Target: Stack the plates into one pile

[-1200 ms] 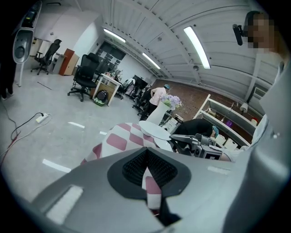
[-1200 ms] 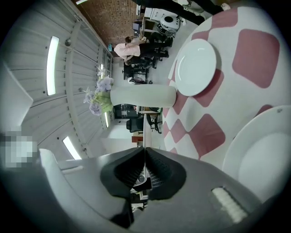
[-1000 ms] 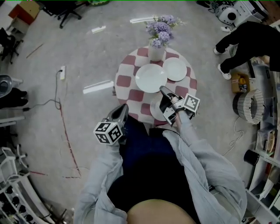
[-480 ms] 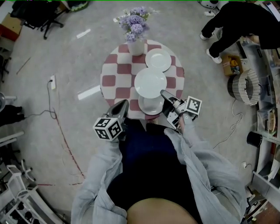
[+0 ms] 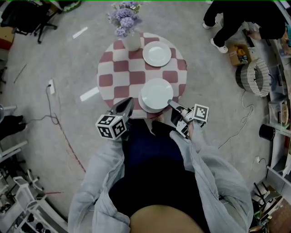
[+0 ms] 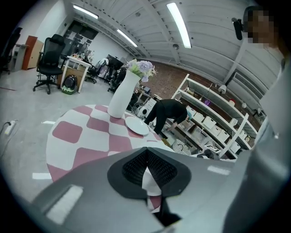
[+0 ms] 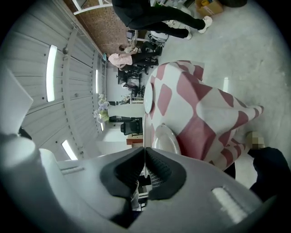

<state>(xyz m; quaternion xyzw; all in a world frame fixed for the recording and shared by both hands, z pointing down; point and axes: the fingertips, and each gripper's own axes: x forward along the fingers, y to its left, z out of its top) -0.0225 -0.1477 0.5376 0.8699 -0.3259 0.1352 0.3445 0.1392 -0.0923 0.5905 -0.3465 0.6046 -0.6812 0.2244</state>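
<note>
A round table [image 5: 119,73] with a red-and-white check cloth holds the plates. My right gripper [image 5: 172,103] is shut on the near rim of a large white plate [image 5: 157,92], which it holds over a smaller plate whose rim [image 5: 142,106] shows underneath at the table's near edge. In the right gripper view the jaws [image 7: 144,152] pinch the thin plate edge, with the lower plate [image 7: 167,140] just past them. A third plate [image 5: 157,53] lies at the far right [image 6: 136,125]. My left gripper [image 5: 128,101] is shut and empty at the table's near left edge [image 6: 146,152].
A white vase of purple flowers [image 5: 130,42] stands at the table's far side [image 6: 120,95]. A person in dark clothes [image 5: 236,13] bends by shelving at the upper right. A round basket [image 5: 254,77] and a floor cable [image 5: 59,123] lie around the table.
My right gripper has carried the large plate from mid-table toward me until it covers the near plate. My left gripper shifted slightly along the table's near edge.
</note>
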